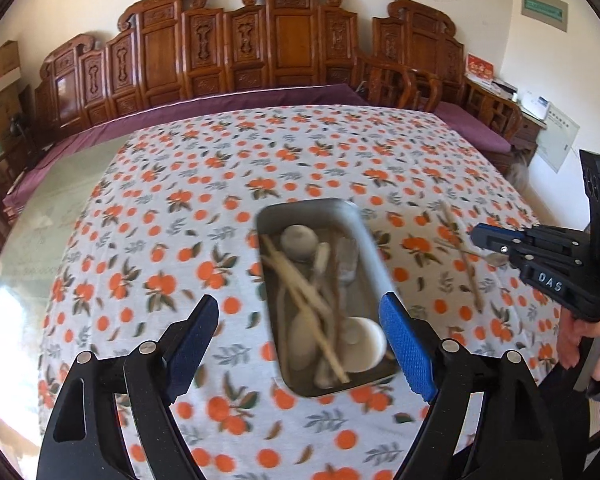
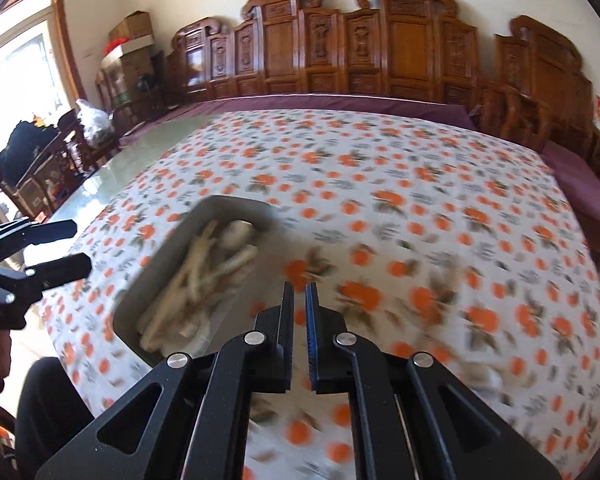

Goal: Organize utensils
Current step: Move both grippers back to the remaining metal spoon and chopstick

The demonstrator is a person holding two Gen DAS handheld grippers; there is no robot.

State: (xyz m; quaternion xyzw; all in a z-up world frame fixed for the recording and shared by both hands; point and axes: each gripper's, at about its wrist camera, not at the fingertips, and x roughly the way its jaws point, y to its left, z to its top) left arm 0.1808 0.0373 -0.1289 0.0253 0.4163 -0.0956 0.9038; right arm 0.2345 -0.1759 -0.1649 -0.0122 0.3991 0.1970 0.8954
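White letters "DAS" mark the clenched, empty right tongs [image 1: 476,236]; left tongs [image 1: 300,332] gape over the grey metal tray [image 1: 374,256] of utensils.

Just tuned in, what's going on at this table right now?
A person with a gripper in each hand is sorting utensils into a metal tray on the orange-patterned tablecloth. The tray already holds chopsticks, spoons and small white dishes. The left gripper hangs over it, jaws wide and empty. The right gripper is shut and empty. One chopstick and a spoon still lie outside the tray.
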